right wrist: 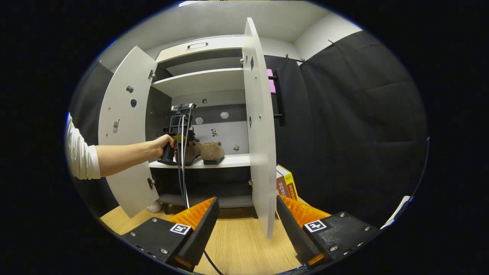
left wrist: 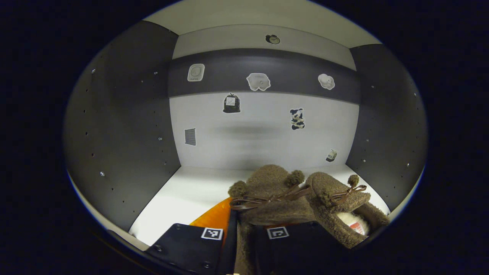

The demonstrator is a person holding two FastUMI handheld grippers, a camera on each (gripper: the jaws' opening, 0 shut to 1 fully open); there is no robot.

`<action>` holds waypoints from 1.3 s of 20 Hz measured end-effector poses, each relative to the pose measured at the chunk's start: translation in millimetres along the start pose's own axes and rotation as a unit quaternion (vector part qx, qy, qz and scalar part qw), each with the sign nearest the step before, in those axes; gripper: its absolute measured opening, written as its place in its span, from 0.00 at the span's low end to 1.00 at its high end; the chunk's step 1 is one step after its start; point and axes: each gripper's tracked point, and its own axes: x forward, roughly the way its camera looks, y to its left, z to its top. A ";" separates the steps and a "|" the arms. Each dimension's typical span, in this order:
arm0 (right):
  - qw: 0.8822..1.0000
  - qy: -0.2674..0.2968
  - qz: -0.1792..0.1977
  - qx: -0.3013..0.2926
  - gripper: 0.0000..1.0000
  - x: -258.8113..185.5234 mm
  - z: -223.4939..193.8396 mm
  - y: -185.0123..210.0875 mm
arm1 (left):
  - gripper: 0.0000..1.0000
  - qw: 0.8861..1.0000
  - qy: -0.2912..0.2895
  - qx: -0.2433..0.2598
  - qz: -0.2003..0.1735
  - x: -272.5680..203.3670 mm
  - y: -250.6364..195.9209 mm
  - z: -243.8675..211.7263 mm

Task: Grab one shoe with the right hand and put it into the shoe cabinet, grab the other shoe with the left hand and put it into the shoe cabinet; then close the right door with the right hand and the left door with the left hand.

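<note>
Inside, fuzzy brown shoe (left wrist: pixel 267 198), flat white shelf (left wrist: pixel 191 194)

Little legible text is found. On the spines of the two books (right wrist: pixel 285 184) standing beside the shoe cabinet's right door (right wrist: pixel 259 126), printed characters and a small number are seen, too small to be made out. A white sticker (left wrist: pixel 195 72) on the dark band of the cabinet's back wall (left wrist: pixel 263 130) carries a short word that is blurred. Square black-and-white coded markers are borne by the left tool (left wrist: pixel 243 233) and the right tool (right wrist: pixel 247 228). A tag inside one shoe (left wrist: pixel 340 206) bears red print, unreadable.
</note>
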 end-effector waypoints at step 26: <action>1.000 -0.008 0.017 0.014 0.92 21.6 1.1 1.4 | 0.95 0.998 -0.036 0.002 -0.061 -65.3 3.6 -8.8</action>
